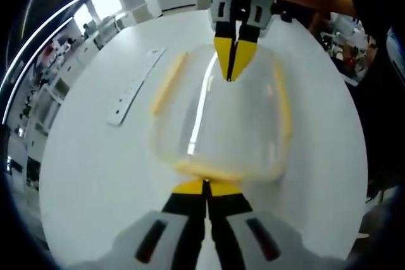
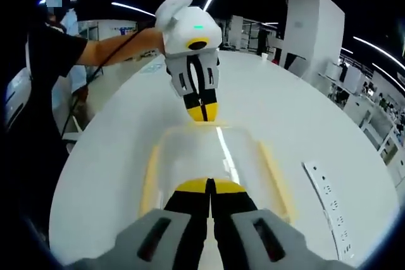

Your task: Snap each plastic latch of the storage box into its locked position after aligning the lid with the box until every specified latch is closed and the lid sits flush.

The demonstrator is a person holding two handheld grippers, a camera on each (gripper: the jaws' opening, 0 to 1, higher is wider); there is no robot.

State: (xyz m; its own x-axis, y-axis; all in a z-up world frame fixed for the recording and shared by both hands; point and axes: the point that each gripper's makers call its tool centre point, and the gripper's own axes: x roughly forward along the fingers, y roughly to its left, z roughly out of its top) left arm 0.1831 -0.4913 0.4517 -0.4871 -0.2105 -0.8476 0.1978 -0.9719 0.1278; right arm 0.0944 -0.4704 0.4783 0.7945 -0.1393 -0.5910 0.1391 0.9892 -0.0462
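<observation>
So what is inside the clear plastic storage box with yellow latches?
Through the clear plastic storage box and its lid, nothing is visible but the white table. The near end is covered by the right gripper, whose jaws are shut.

The white round table (image 2: 329, 124) stands in a large open hall with a dark ceiling and long bright strip lights (image 2: 373, 43). A big white block-shaped pillar (image 2: 313, 26) rises behind the table, and a white power strip (image 2: 329, 203) lies on the tabletop. Desks and shelves (image 1: 44, 86) stand further away under bright windows.
</observation>
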